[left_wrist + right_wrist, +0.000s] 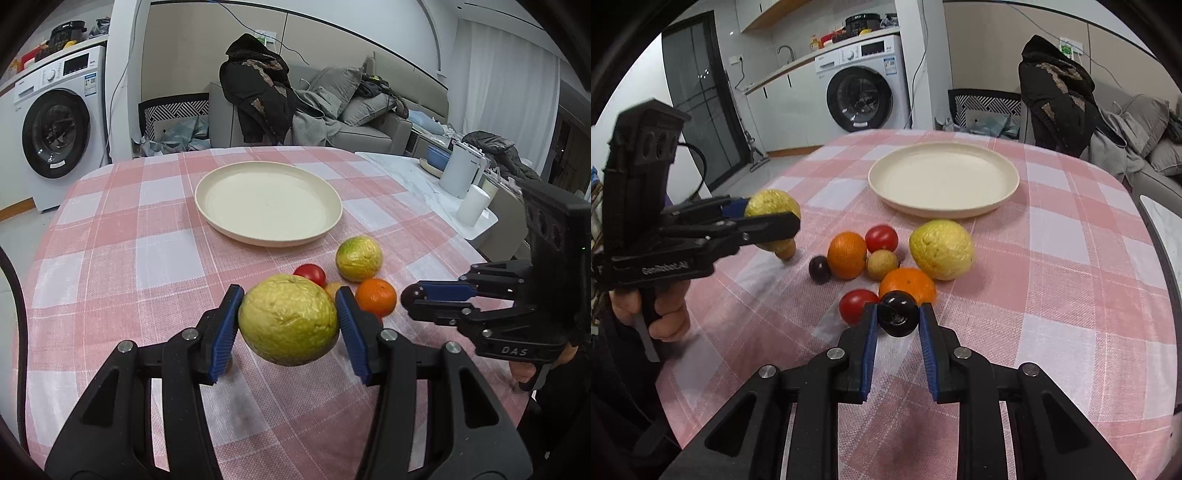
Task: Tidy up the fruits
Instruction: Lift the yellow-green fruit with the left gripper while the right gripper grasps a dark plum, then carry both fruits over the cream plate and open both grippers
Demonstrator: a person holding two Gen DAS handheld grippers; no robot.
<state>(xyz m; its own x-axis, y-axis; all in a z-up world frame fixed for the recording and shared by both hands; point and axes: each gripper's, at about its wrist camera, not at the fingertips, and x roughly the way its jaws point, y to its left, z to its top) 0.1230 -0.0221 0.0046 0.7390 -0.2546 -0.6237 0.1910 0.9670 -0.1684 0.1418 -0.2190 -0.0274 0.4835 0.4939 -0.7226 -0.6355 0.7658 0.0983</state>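
Left gripper (288, 321) was partway open, pads clamped on a big yellow-green guava (289, 320), held above the desk (110, 258). Right gripper (897, 314) was nearly closed, pinching a small dark plum (897, 313) just above the fruit pile. Second guava (941, 248), oranges (847, 254) and tomatoes (881, 238) sat near the empty cream plate (943, 181).

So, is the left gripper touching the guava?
Touching: the left wrist view shows both fingers of the left gripper pressed on the guava.

Pink-and-white checked tablecloth (1052, 258), cream plate (943, 181), yellow-green guava (288, 319), dark plum (897, 313).
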